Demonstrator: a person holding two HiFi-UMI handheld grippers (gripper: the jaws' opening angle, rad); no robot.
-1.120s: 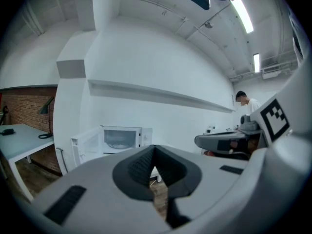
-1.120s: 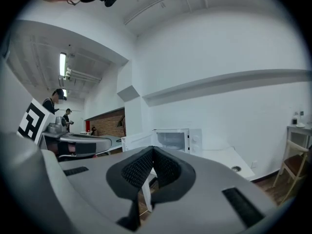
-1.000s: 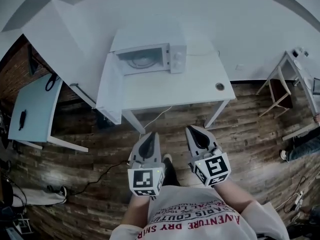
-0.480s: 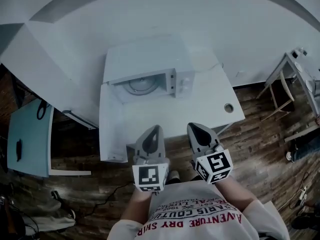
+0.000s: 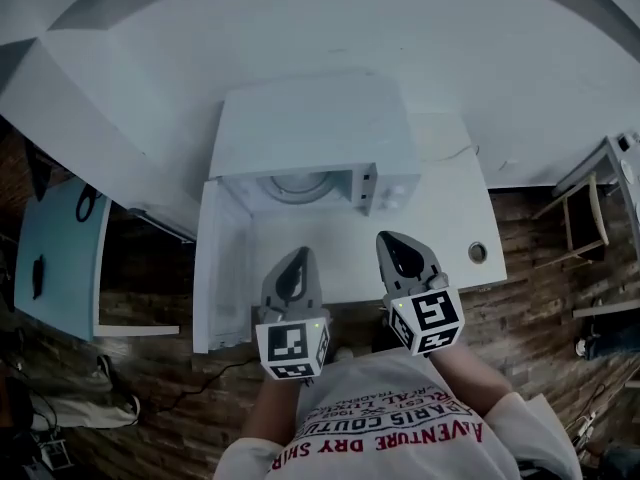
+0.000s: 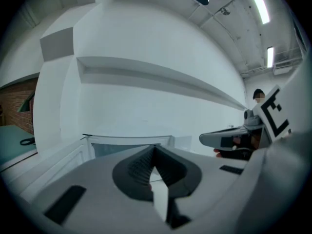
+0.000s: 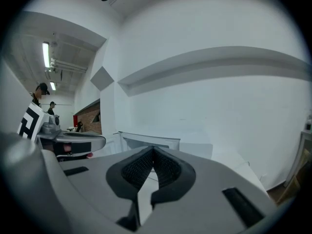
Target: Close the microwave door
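Lab or studio room; white rectangular table point(image 5: 450, 218) carrying white boxy microwave point(image 5: 315, 133); dark wood-plank floor point(image 5: 545, 303) around it; pale blue desk point(image 5: 60, 253) left of it; red-brown brick wall point(image 6: 14, 108) further left; ceiling strip lights point(image 6: 258, 4) overhead

Table: white table point(image 5: 445, 208) against the white wall point(image 5: 400, 28); round hole point(image 5: 477, 253) near its right front corner.
Side: teal table point(image 5: 60, 258) at far left, well apart.
Floor: wood planks point(image 5: 150, 368), a dark cable point(image 5: 215, 372) lying across them.

White microwave point(image 5: 315, 138) stands beyond the left gripper point(image 5: 296, 260), cavity exposed. Its door point(image 5: 222, 268) stands fully open, just left of that gripper.
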